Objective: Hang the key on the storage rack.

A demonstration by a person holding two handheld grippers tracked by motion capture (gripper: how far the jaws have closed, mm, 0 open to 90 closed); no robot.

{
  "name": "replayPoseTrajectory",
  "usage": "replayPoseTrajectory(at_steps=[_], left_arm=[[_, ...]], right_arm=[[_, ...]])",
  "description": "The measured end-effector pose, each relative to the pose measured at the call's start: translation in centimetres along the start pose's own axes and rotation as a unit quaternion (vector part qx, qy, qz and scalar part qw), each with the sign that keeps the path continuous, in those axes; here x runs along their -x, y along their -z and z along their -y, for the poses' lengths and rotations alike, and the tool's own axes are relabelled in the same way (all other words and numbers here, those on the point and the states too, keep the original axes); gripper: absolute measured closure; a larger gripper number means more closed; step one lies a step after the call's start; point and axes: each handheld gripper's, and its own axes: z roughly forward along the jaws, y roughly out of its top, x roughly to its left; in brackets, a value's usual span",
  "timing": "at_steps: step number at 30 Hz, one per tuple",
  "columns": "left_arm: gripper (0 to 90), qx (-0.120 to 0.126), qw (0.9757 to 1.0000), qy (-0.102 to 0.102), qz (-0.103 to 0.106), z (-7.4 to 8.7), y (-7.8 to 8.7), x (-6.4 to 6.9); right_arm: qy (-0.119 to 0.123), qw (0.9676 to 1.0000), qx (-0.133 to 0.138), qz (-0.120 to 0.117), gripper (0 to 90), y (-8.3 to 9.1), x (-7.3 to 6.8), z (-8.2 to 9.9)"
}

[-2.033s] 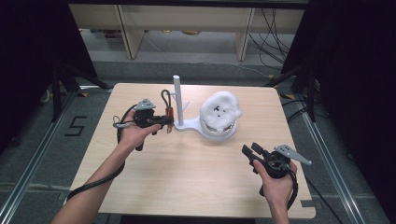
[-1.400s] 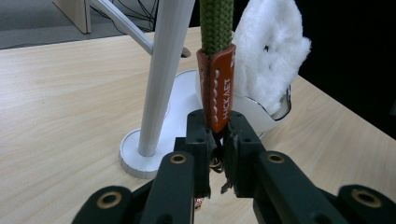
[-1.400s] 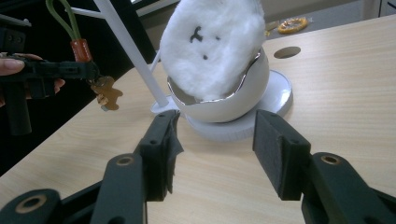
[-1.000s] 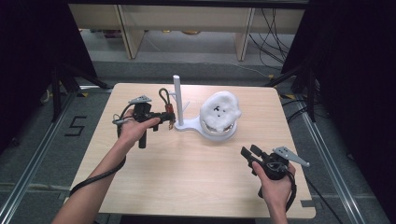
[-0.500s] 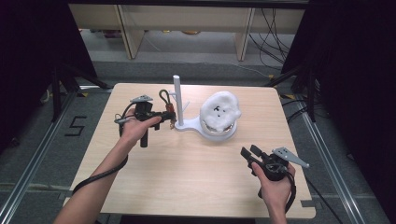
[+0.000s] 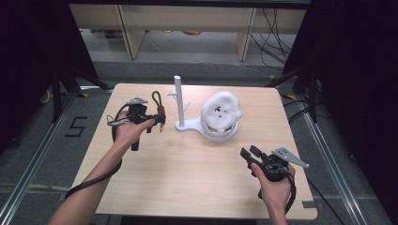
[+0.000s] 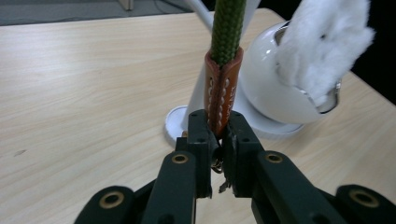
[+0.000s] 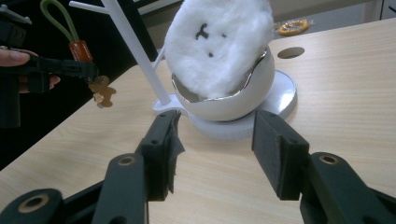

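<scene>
A keychain (image 6: pixel 159 108) with a green cord loop, a brown leather sleeve (image 7: pixel 222 88) and a small brown charm (image 8: pixel 103 93) hangs upright in my left gripper (image 6: pixel 161 117), which is shut on the sleeve's lower end. It sits just left of a white stand (image 6: pixel 180 104) with a tall post and short pegs. A white bowl (image 6: pixel 219 130) on the stand's base holds a fluffy white plush (image 6: pixel 220 110) with a dark stitched face. My right gripper (image 6: pixel 248 153) rests open near the table's front right, and its jaws point at the bowl (image 8: pixel 229 100) with nothing between them.
The light wooden table (image 6: pixel 187 178) has a round hole (image 8: pixel 290 52) behind the bowl. Shelving legs and cables stand on the floor beyond the far edge. Dark curtains flank both sides.
My left gripper with the keychain has drifted slightly left, away from the stand's post. The right gripper has stayed put.
</scene>
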Motion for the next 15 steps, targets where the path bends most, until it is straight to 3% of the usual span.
replayPoseTrajectory(at_steps=[2,6,15], left_arm=[[81.9,-0.014,0.9998,-0.008,-0.012,-0.2,-0.2,0.1],[81.8,-0.017,0.9995,-0.009,-0.025,-0.4,-0.8,0.7],[81.6,-0.017,0.9962,-0.06,-0.06,-0.9,0.0,2.7]], right_arm=[[0.002,1.0,0.002,0.0,51.8,0.0,0.1,0.0],[0.0,1.0,0.001,-0.001,51.8,0.1,0.2,-0.1],[-0.001,1.0,0.0,-0.003,51.8,0.0,0.0,0.0]])
